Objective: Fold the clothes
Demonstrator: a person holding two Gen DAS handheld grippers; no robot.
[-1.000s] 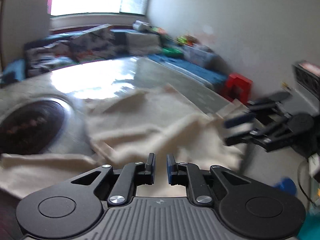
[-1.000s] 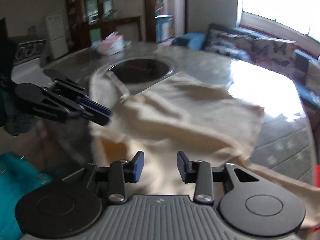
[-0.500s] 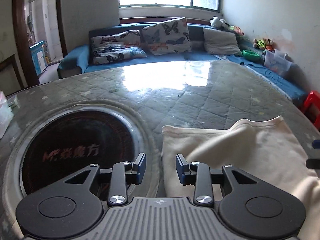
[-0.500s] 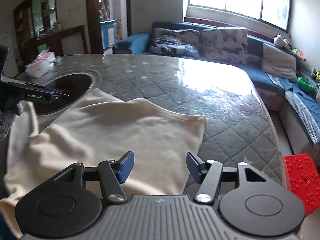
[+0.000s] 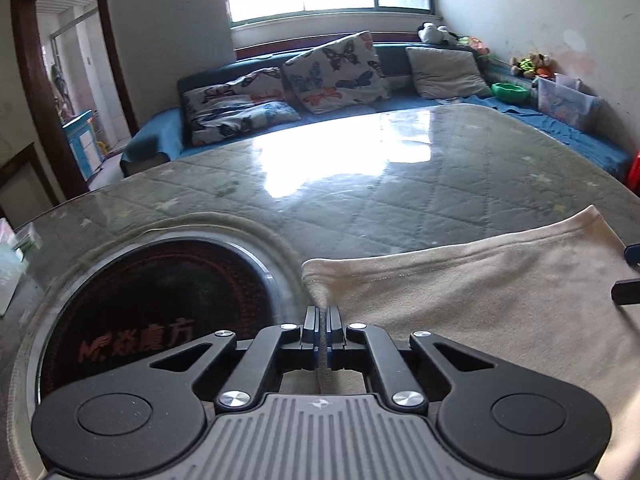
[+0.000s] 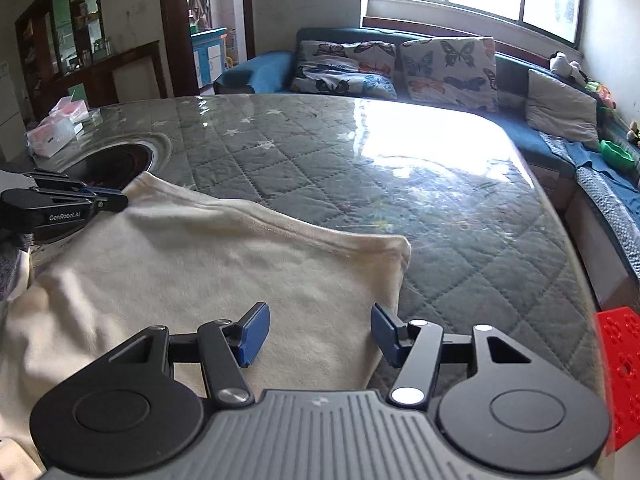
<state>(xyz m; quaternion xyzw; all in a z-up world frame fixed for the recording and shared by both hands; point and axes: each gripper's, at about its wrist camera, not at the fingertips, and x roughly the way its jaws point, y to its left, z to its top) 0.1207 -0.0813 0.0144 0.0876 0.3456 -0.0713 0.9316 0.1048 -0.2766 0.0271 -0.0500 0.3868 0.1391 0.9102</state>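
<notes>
Cream cloth (image 6: 208, 280), the garment to be folded, lies spread on the quilted counter (image 6: 400, 184), its left corner just beside the round dark hob (image 5: 160, 312) set into that counter.

The left gripper (image 5: 322, 320) is clenched, its jaws all but touching, right at the cloth's edge nearest the hob; a thin seam seems to run between them, so it probably pinches the hem, though the pinch itself is hidden by the fingers. The right gripper (image 6: 316, 332) is released, jaws wide apart, hovering over the cloth's side farthest from the hob, near its right edge.

To do this step well, I judge the right gripper should settle on the hem at the corner far from the hob and close firmly on all layers, matching the left one's hold, so both corners lift level. Uneven grips would skew the fold line, and the glossy counter may let the fabric slide.

The left wrist view shows the hob's printed face and the cloth's hem next to it close up, with only a sliver of the right gripper's tips at the frame edge. The right wrist view shows the whole cloth, its rumpled bulge away from the hob, the left gripper from the side, and a tissue box (image 6: 56, 132) beyond the hob.
</notes>
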